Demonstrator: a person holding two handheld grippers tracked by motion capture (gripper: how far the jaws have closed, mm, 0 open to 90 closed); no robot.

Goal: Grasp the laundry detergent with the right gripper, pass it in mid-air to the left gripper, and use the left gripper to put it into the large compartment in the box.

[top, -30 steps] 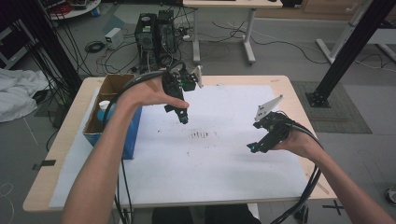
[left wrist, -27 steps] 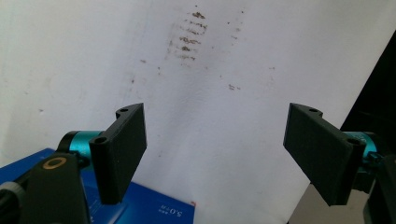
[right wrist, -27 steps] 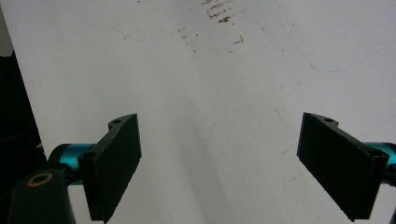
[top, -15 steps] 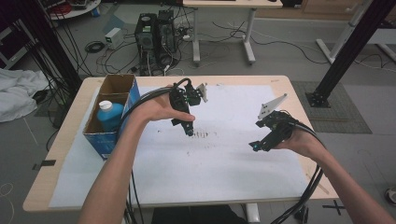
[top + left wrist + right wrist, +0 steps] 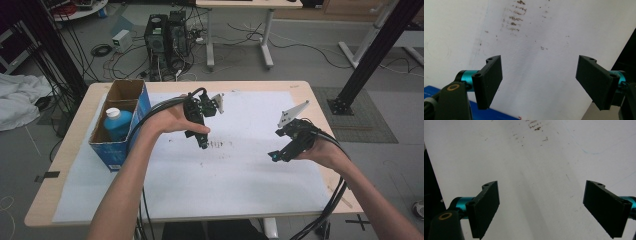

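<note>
Hovering over the middle of the bench (image 5: pixel 75 150), the left claw (image 5: pixel 202 142) points down at the white sheet (image 5: pixel 225 185), jaws spread wide, nothing between them. In the left gripper view the left claw (image 5: pixel 539 77) has both black jaws far apart, with smudged brown marks (image 5: pixel 514 17) on the sheet beyond them and a blue edge at the bottom left corner. Left hand (image 5: pixel 172 120) wraps the claw body, cable running back along the forearm.

Right claw (image 5: pixel 275 156) sits off to the right, well apart from the left one, tilted down toward the sheet, jaws also spread and empty. Right gripper view: right claw (image 5: pixel 541 207) with jaws wide, bare white sheet between them, faint brown specks (image 5: pixel 534 127) far ahead. Right hand (image 5: pixel 325 152) grips it from behind, cables trailing off the near bench edge.

No task thing given. Blue cardboard box (image 5: pixel 125 122) stands at the left part of the bench, open top, a blue bottle (image 5: pixel 116 122) with a white cap upright in its near compartment. Beyond the bench: floor with a computer tower (image 5: pixel 165 35), loose cables, and a white cloth (image 5: pixel 20 100) at far left.
</note>
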